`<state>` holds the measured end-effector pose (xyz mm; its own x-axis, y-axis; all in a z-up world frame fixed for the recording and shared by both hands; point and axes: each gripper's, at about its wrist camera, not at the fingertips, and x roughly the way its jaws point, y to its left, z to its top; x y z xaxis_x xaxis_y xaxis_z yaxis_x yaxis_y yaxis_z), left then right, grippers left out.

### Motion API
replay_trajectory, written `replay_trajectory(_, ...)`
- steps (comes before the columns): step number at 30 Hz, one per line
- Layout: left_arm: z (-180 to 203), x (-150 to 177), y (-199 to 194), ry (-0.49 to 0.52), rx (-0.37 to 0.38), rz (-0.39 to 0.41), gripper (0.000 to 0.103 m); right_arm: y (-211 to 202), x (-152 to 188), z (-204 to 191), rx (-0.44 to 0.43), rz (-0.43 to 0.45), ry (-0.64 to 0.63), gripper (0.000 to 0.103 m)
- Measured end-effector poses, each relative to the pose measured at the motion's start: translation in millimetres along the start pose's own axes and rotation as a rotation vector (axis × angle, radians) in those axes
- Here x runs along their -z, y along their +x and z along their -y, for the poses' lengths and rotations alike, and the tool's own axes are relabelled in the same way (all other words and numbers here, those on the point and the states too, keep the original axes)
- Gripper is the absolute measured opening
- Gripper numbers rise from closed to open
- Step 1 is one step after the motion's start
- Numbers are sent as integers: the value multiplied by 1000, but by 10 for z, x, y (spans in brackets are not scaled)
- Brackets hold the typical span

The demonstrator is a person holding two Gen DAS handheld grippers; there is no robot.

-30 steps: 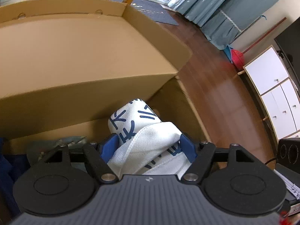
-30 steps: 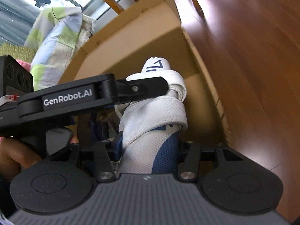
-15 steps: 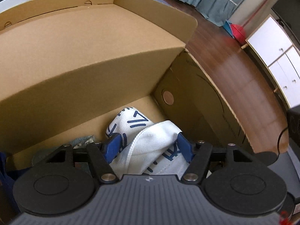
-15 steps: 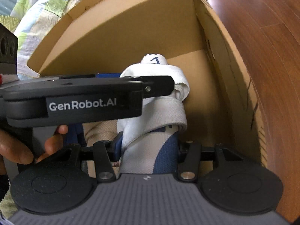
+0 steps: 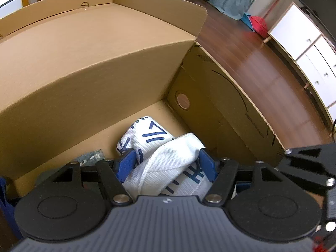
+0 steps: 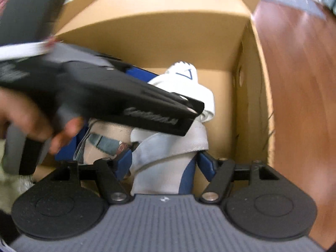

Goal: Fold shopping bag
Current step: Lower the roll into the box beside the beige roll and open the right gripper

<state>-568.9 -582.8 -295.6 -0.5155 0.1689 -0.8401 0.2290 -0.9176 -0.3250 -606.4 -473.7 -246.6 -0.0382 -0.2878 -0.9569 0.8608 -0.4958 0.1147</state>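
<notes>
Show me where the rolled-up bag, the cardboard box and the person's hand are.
rolled-up bag (image 5: 147, 134): left wrist view, on its printed white end.
cardboard box (image 5: 94, 67): left wrist view, on the inner back wall.
person's hand (image 6: 63, 132): right wrist view, on the curled fingers.

Black left gripper (image 5: 166, 163) with blue pads (image 5: 126, 163), silver screws.

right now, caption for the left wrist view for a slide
Left tongs clamp the folded white-and-blue shopping bag low inside an open cardboard box.
</notes>
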Motion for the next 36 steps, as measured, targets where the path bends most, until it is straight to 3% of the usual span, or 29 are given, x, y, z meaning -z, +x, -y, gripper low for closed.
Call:
replay_trajectory(6, 172, 7, -29, 137, -32, -19, 63, 47, 99, -236, 115, -10, -214, 42)
replay_trajectory(13, -15, -13, -589, -29, -86, 48, 59, 269, 11, -288, 154, -60, -239, 41)
replay_trajectory(25, -65, 229, -1053, -257, -274, 24, 59, 342, -130, -349, 103, -23, -282, 41)
replay_trajectory(30, 67, 285, -1180, -260, -365, 25, 60, 199, -58, -312, 104, 6, -257, 42)
replay_trajectory(32, 90, 303, -1222, -293, -373, 20, 60, 119, 102, -87, 95, 18, -252, 42)
replay_trajectory(36, 181, 335, -1312, -315, -403, 26, 61, 45, 118, -58, 93, 48, -240, 44)
